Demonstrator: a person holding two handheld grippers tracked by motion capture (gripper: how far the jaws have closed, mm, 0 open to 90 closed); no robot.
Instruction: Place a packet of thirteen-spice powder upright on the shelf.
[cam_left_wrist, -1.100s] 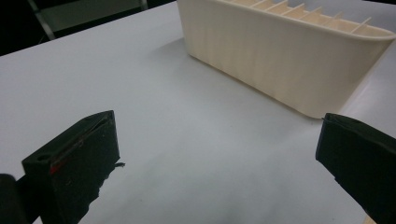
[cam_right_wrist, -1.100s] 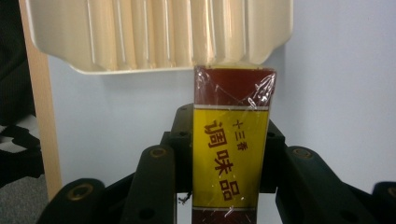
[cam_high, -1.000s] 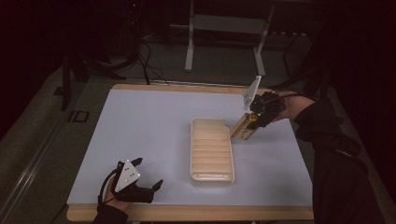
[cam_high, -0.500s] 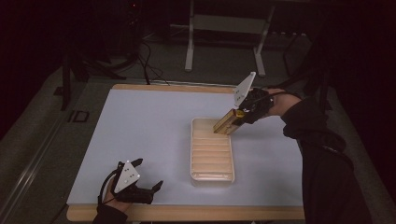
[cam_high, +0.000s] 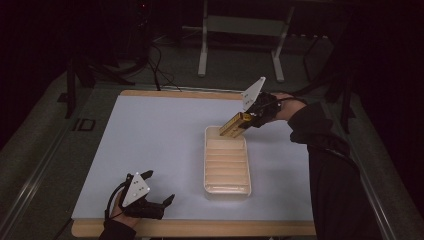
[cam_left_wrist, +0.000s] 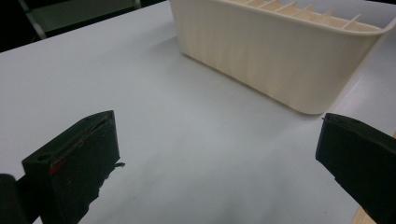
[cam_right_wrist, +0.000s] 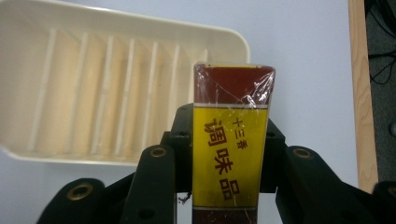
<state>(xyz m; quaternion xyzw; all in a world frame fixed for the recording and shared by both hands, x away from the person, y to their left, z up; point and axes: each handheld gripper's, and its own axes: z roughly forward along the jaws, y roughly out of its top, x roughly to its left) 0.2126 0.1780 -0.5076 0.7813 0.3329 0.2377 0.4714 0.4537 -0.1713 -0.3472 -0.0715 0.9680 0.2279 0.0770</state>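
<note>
A yellow and dark red wrapped box (cam_high: 234, 125) (cam_right_wrist: 231, 154) with printed characters is clamped in my right gripper (cam_high: 245, 122) (cam_right_wrist: 228, 135), which is shut on its sides. The box hangs tilted above the far end of a cream slotted tray (cam_high: 206, 165) (cam_right_wrist: 140, 25), with its free end over the tray's far right corner. My left gripper (cam_high: 159, 185) (cam_left_wrist: 215, 140) rests near the table's front left with its jaws wide apart and nothing between them. The tray's near wall (cam_left_wrist: 271, 60) stands ahead of it.
The tray's slots hold nothing. The pale table top (cam_high: 150, 135) has a wooden edge (cam_high: 200, 229) at the front. Dark floor, cables and a stand's legs (cam_high: 202, 55) lie beyond the far edge.
My right gripper has carried the box leftward and slightly down, from beside the tray's right rim to over its far end. The left gripper has stayed in place.
</note>
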